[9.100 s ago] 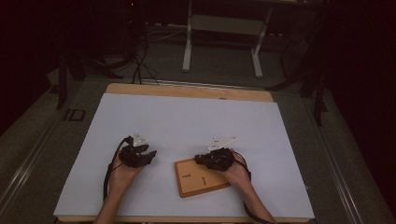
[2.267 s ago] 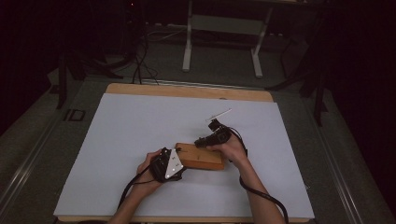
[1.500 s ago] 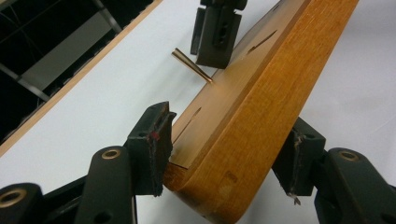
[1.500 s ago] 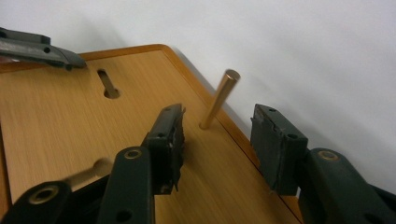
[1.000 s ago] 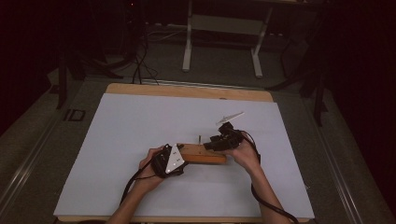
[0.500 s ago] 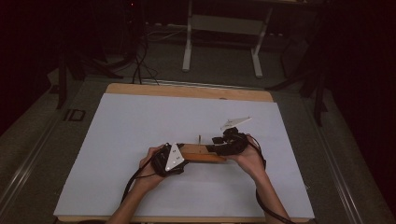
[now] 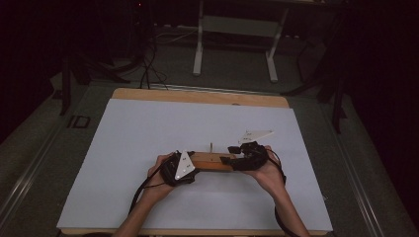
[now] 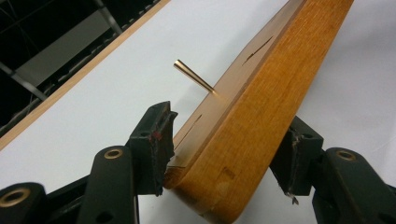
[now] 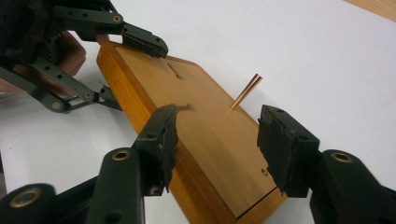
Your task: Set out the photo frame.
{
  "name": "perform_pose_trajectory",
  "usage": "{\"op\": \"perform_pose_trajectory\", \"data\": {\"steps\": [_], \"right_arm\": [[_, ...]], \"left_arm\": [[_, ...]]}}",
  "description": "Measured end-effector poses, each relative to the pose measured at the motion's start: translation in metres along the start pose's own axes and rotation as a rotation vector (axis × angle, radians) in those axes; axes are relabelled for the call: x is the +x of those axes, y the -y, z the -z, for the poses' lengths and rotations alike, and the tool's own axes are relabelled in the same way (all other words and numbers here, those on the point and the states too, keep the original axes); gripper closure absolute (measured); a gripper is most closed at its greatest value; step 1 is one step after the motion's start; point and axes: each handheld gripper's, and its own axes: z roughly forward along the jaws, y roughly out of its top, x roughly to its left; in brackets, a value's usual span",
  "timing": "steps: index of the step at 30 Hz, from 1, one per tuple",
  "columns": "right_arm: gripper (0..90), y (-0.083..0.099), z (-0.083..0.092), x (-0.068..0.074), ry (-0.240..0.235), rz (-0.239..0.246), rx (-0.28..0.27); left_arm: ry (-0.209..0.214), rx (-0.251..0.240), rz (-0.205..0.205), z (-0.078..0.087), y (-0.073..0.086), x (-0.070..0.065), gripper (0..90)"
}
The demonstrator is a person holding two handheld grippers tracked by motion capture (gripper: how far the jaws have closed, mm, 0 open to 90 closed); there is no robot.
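Note:
A flat brown wooden block (image 7: pixel 212 161) with a thin brass peg (image 7: pixel 211 147) standing out of its face is held just above the white table top (image 7: pixel 148 128). My left gripper (image 7: pixel 193 166) is shut on the block's left end; in the left gripper view both pads (image 8: pixel 159 135) press its faces (image 8: pixel 261 93) below the peg (image 8: pixel 194 77). My right gripper (image 7: pixel 230 159) is at the block's right end. Its jaws have just been opening and now straddle the block (image 9: pixel 187 88) without pressing it, near the peg (image 9: pixel 245 91). The left gripper (image 9: pixel 126 65) shows at the far end.
The white sheet covers a wooden table whose far edge (image 7: pixel 197 96) is bare wood. Beyond it a metal table frame (image 7: pixel 200 44) and cables (image 7: pixel 148 64) stand on a dark floor. Each gripper's cable trails back along the person's forearms (image 7: pixel 143 197).
The right gripper has slid right along the block to its right end and risen slightly. The left gripper and the block have stayed put.

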Motion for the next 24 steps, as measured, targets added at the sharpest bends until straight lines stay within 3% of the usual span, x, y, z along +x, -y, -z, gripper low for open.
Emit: {"op": "perform_pose_trajectory", "data": {"steps": [13, 24], "right_arm": [[33.1, 0.013, 0.002, 0.009, -0.009, 0.041, -0.007], [27.6, 0.024, -0.013, 0.012, 0.034, 0.145, 0.032]], "left_arm": [[0.002, -0.002, 0.017, -0.001, -0.002, 0.002, 45.2], [0.006, 0.003, 0.028, -0.001, -0.003, 0.003, 45.1]]}}
